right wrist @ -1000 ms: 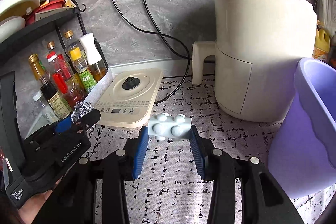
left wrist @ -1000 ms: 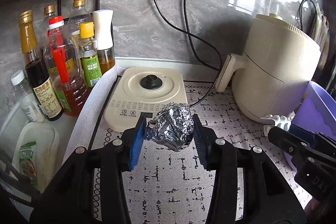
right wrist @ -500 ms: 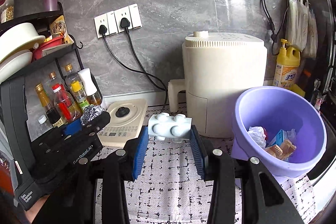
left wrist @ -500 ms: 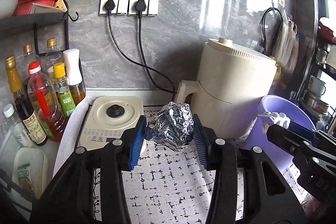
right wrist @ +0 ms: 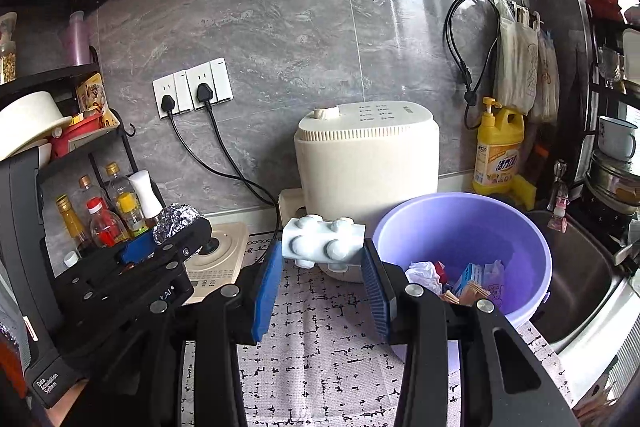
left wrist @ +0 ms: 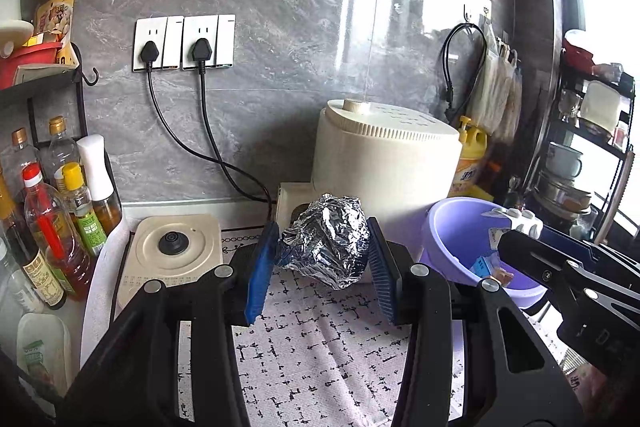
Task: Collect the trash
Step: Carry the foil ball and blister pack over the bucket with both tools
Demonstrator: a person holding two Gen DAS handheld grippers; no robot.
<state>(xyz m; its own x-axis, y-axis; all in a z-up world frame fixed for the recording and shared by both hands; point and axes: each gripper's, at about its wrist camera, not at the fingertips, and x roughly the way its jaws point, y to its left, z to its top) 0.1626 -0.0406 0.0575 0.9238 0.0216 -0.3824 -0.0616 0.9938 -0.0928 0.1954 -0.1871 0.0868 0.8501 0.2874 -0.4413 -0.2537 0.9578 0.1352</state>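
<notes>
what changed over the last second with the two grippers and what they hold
Both grippers rose and swung toward the purple basin, which now shows its trash inside. Nothing was picked up or released: the left gripper still clamps the foil ball, the right gripper still clamps the white block.

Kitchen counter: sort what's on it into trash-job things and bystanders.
In the job:
- foil ball, held in the left gripper
- white plastic block, held in the right gripper
- purple bucket, already holding scraps

Just lying about:
- air fryer
- induction cooker
- sauce bottles
- yellow detergent bottle
- patterned mat
</notes>
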